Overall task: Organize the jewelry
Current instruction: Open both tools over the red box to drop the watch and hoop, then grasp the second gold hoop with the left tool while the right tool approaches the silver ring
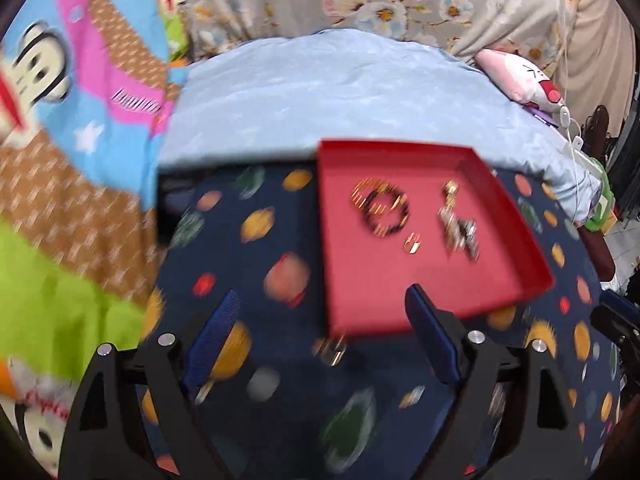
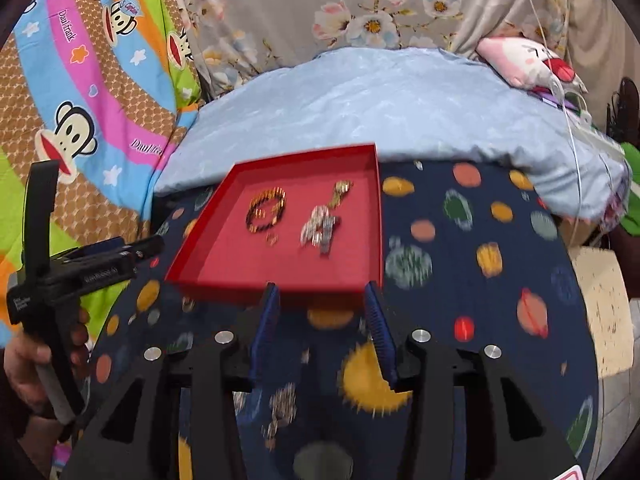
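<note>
"Daul frank" on cartoon monkey sheet, "Captain" on monkey's cap

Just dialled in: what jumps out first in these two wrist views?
The red tray on the planet-print cloth, just ahead of both grippers. In it lie a dark beaded bracelet, a small gold ring and a silver heap. A blurred gold piece lies outside, between the open left gripper's fingers.
</note>
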The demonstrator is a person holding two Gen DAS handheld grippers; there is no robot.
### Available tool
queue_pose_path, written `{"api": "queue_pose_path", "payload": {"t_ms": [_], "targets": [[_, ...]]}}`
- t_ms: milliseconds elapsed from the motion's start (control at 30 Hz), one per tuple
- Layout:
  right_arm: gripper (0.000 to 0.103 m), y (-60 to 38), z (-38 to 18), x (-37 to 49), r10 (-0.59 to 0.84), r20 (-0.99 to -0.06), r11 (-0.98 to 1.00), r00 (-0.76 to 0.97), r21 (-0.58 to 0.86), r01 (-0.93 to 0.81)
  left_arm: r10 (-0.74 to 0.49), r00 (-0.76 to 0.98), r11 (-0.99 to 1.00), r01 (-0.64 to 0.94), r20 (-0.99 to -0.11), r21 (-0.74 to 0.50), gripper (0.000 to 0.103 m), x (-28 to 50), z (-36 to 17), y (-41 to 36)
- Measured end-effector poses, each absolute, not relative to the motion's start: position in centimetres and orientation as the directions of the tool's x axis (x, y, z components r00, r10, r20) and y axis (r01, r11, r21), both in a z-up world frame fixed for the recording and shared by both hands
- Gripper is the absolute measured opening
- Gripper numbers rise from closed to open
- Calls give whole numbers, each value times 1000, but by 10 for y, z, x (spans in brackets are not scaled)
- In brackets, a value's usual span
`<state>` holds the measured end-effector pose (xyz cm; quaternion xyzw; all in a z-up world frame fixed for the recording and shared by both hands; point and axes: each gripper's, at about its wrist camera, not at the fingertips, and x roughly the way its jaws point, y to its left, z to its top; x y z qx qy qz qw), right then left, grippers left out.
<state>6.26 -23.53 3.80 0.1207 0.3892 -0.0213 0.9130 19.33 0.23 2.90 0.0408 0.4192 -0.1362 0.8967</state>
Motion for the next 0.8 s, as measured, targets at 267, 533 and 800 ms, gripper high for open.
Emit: {"api": "queue_pose_path", "payload": {"t_ms": [267, 533, 800], "targets": [[43, -219, -6, 15, 38, -782, 967, 623, 186, 175, -155, 556, 972, 232, -817, -27, 83, 131, -12, 46], [43, -224, -22, 11, 52, -799, 955, 599, 216, 205, -132, 558, 971, 237, -819, 5, 83, 135, -35, 22], [43, -233, -22, 23, 45, -797, 949, 602, 222, 224, -148, 553, 969, 246, -820, -8, 70, 186, -51, -14]]}}
